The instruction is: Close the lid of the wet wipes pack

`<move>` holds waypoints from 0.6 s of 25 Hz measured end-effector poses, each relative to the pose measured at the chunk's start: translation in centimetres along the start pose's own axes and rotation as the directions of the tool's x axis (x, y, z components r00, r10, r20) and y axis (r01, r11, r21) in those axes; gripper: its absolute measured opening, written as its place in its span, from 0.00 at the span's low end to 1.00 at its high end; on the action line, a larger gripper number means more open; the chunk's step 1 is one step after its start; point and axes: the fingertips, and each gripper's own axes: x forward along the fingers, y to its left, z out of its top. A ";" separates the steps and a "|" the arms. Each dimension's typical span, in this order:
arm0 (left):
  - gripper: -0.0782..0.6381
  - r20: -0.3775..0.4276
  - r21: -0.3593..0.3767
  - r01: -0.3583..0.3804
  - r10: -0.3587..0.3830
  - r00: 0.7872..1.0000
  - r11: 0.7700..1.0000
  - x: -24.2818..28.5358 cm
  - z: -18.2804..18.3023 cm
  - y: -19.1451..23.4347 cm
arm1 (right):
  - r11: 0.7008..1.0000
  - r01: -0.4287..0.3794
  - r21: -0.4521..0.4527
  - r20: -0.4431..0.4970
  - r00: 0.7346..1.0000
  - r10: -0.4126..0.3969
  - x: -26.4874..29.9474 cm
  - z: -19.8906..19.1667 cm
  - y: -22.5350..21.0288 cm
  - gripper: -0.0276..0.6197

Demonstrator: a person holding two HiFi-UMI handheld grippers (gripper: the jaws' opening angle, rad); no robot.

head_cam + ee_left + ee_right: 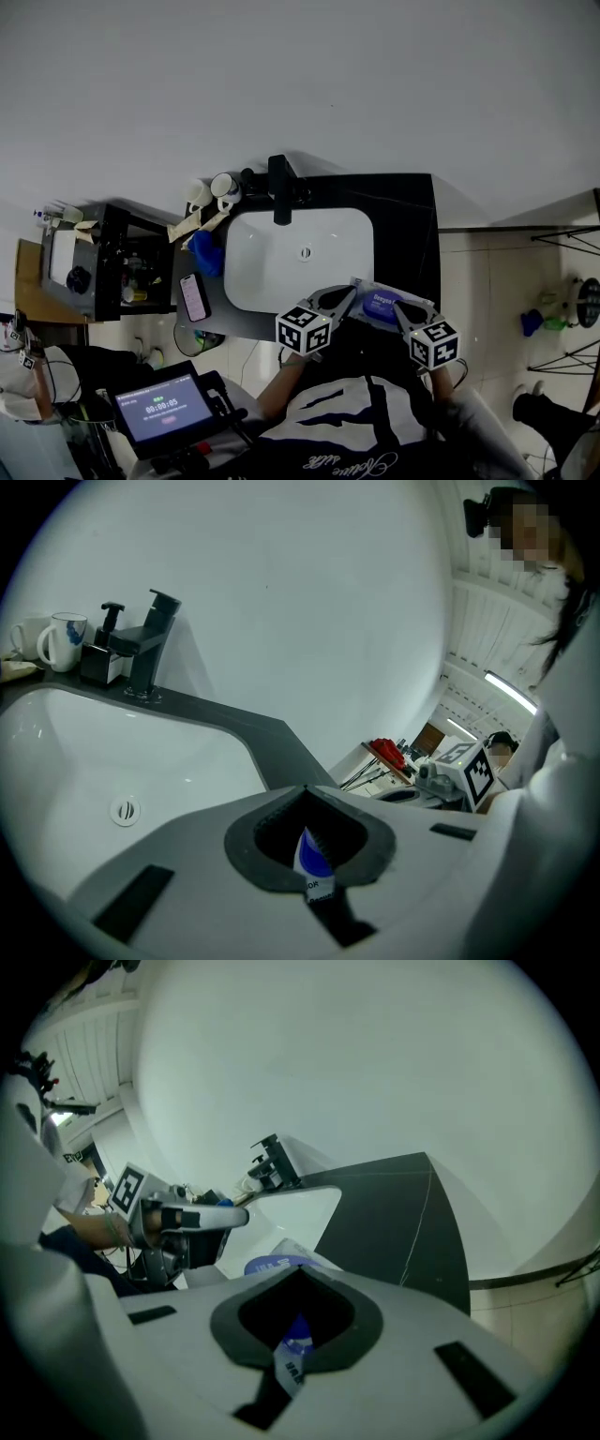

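**Dark counter, white sink: both grippers on the wipes pack**

The dark counter [412, 216] with its white sink [267, 277] lies straight below me. Nearest to me, low on my left, a lit screen [161, 406] shows a timer.

Just past my chest, my left gripper [349, 298] and right gripper [401, 311] meet over the counter's front edge, and the pack [380, 307] sits between them, beside the sink's front right corner. My left gripper [314, 878] has its jaws pressed together on a thin blue and white edge of the pack [309, 855]. My right gripper [289, 1361] pinches the opposite edge the same way, and the pack's blue label [277, 1265] shows just beyond its jaws. I cannot tell whether the lid is up or down.

A phone [194, 297] lies on the counter left of the sink. At the far rim stands a black faucet [280, 192], and two mugs [211, 187] sit to its left. Beyond them rises a plain pale wall [300, 84].
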 end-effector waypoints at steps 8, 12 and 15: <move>0.11 -0.003 0.009 0.028 -0.028 1.000 1.000 -0.1 -0.4 0.7 | 0.993 0.060 -0.103 -0.133 0.988 -0.073 2.9 -2.8 0.4 0.04; 0.11 -0.009 0.013 0.028 -0.028 1.000 1.000 0.0 -0.5 0.2 | 0.996 0.049 -0.080 -0.168 0.984 -0.062 3.0 -3.0 -0.1 0.04; 0.11 -0.015 -0.002 0.016 -0.016 1.000 1.000 0.1 -0.1 1.6 | 0.998 0.035 -0.055 -0.210 0.977 -0.045 4.6 -2.6 -0.3 0.04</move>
